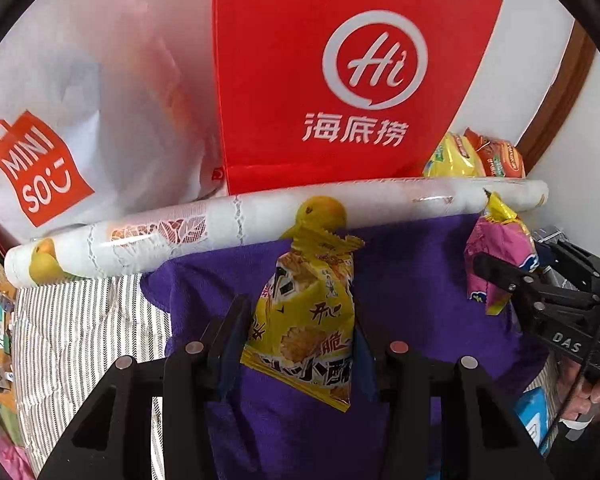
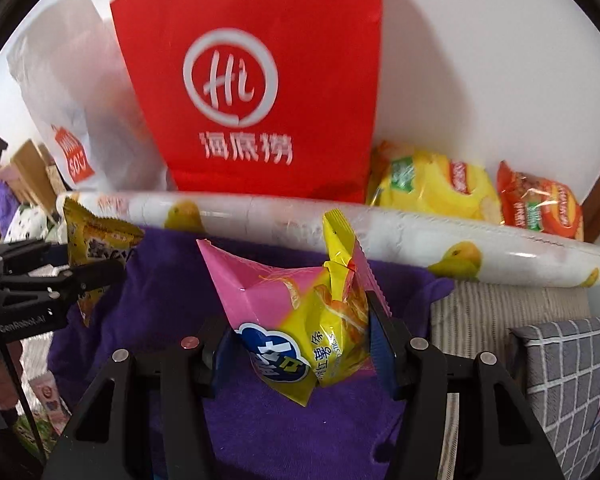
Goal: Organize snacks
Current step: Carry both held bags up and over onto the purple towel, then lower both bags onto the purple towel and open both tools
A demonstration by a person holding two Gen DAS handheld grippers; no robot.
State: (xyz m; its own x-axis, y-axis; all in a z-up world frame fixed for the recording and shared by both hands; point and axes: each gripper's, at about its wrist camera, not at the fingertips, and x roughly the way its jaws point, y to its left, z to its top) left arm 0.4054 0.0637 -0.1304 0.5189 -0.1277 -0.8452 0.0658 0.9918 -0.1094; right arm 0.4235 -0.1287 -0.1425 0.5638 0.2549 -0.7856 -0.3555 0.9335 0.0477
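The left gripper (image 1: 300,320) is pinching a yellow snack packet (image 1: 306,320) and the right gripper (image 2: 300,340) a pink-and-yellow snack bag (image 2: 296,320), both hanging above the purple cloth (image 1: 412,300), likely for sorting toward the red bag (image 1: 340,72).

a home: shopping bags (image 1: 352,80), striped bedding (image 1: 84,328), clutter.

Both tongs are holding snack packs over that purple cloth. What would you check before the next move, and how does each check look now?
1. Left tongs gripping the yellow pack: ok.
2. Right tongs gripping the pink pack: ok.
3. The two packs apart from each other: ok.
4. Purple cloth below has bare room: ok.
5. Roll behind is clear of both packs: cannot tell.
6. Red bag open at the top: cannot tell.
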